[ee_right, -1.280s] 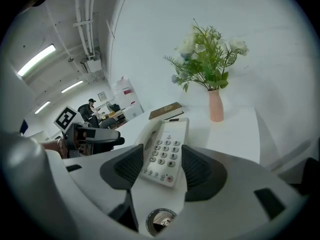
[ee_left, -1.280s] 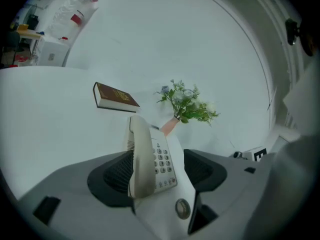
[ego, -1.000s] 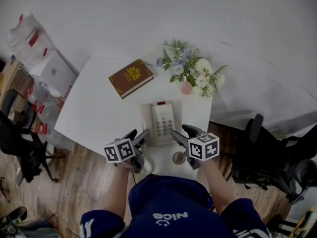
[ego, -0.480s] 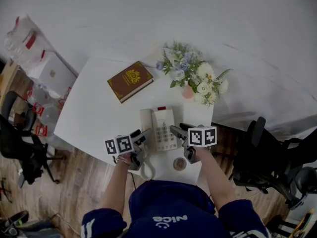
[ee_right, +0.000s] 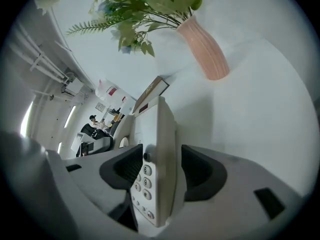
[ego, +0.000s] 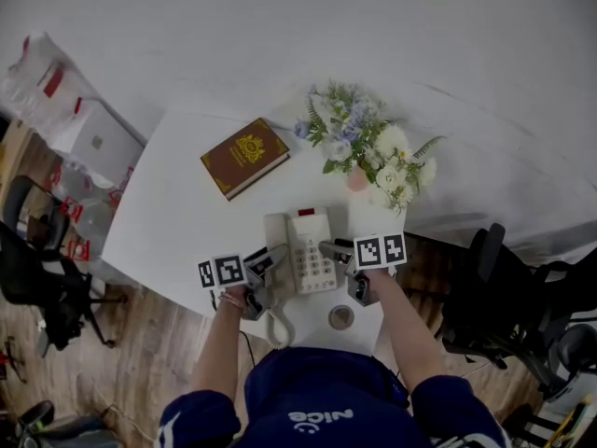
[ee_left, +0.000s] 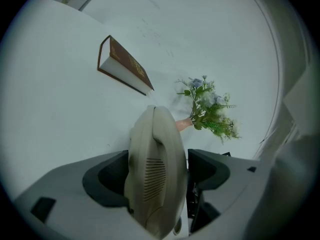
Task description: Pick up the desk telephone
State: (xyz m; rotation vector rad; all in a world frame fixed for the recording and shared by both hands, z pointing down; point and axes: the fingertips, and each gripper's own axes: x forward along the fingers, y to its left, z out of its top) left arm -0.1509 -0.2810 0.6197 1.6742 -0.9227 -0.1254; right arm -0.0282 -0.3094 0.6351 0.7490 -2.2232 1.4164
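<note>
Two wide grippers straddle the beige plastic desk telephone: your left gripper, jaws opening, around the handset; your right gripper around the keypad edge. Close both, then lift.

The head view looks steeply down from high over the table; the two gripper views sit low and close, facing across it — all three share the telephone and flowers.

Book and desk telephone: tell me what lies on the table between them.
Nothing. In the head view the stretch of white table between the brown book and the desk telephone is bare. The left gripper view shows the same.
</note>
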